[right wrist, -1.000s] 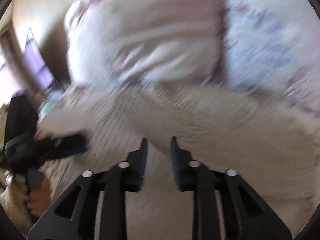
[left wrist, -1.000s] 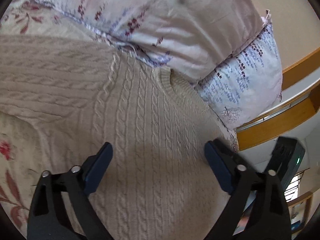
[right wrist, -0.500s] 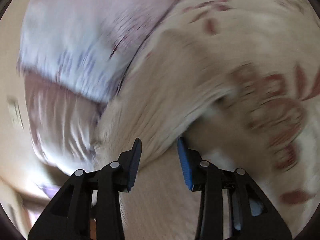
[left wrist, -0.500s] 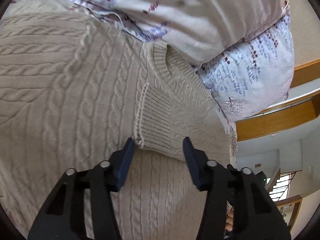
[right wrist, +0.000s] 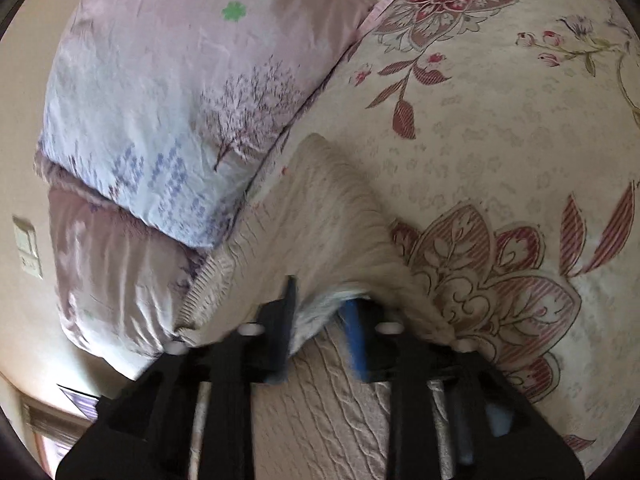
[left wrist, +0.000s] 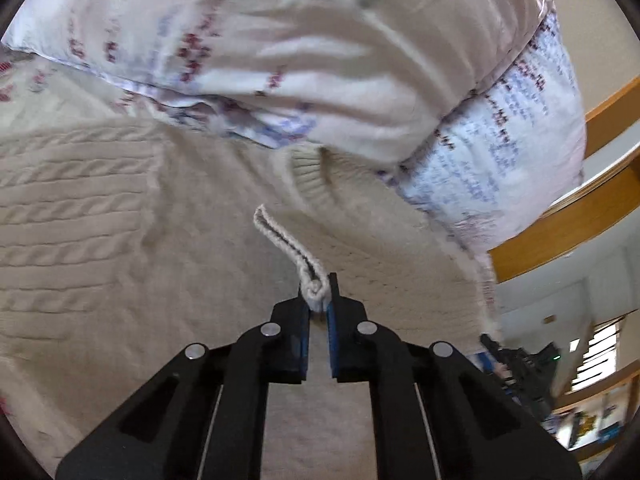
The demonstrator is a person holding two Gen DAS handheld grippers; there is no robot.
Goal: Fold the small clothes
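Note:
A beige cable-knit sweater (left wrist: 120, 240) lies spread on the bed, its neckline against the pillows. My left gripper (left wrist: 318, 300) is shut on the ribbed cuff (left wrist: 296, 256) of a sleeve and lifts it just above the sweater's chest. In the right wrist view the sweater (right wrist: 320, 216) bunches up in a peak between the fingers of my right gripper (right wrist: 320, 316). That gripper looks partly closed around the raised knit; motion blur hides whether the pads touch the cloth.
Two floral pillows (left wrist: 320, 52) lie stacked at the head of the bed, also in the right wrist view (right wrist: 180, 92). A cream bedspread with red flowers (right wrist: 500, 160) covers the bed. A wooden bed frame (left wrist: 580, 216) runs at the right.
My left gripper closed from wide open onto the sleeve cuff and raised it. My right gripper swung right over the bedspread and now has a fold of the sweater between its fingers.

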